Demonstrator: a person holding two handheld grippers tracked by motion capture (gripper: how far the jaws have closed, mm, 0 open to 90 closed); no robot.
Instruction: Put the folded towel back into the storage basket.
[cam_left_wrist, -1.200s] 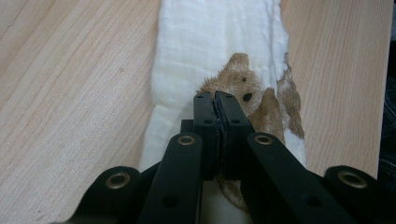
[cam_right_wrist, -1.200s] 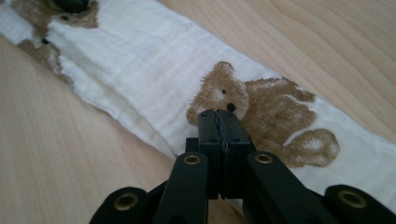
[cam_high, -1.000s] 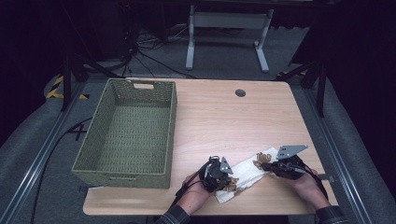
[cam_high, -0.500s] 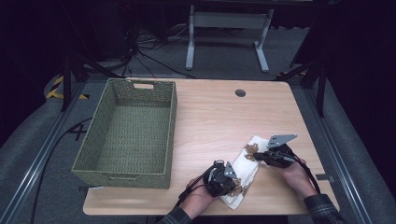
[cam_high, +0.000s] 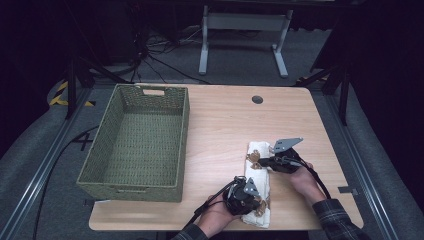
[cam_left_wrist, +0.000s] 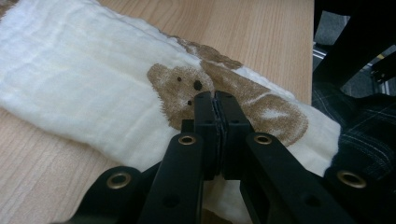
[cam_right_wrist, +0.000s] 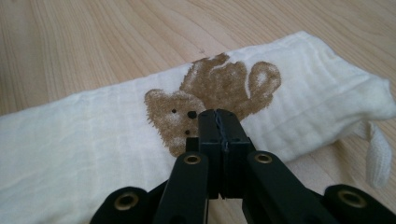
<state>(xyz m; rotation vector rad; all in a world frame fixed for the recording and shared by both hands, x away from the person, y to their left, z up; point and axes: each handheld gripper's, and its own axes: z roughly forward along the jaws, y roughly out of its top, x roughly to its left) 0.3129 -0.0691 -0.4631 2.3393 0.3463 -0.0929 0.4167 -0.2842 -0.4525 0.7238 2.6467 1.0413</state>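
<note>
You are pinching both ends of the folded cream muslin cloth with brown bear prints near the table's front edge, left gripper and right gripper jaws closed, seemingly on fabric, probably to keep the fold taut.

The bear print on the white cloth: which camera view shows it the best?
The right gripper view: the bear print lies flat and whole, face and raised paw, just beyond the shut right gripper. The left gripper view shows another bear print, partly hidden behind the shut left gripper. In the high view the cloth shows only small brown patches.
</note>
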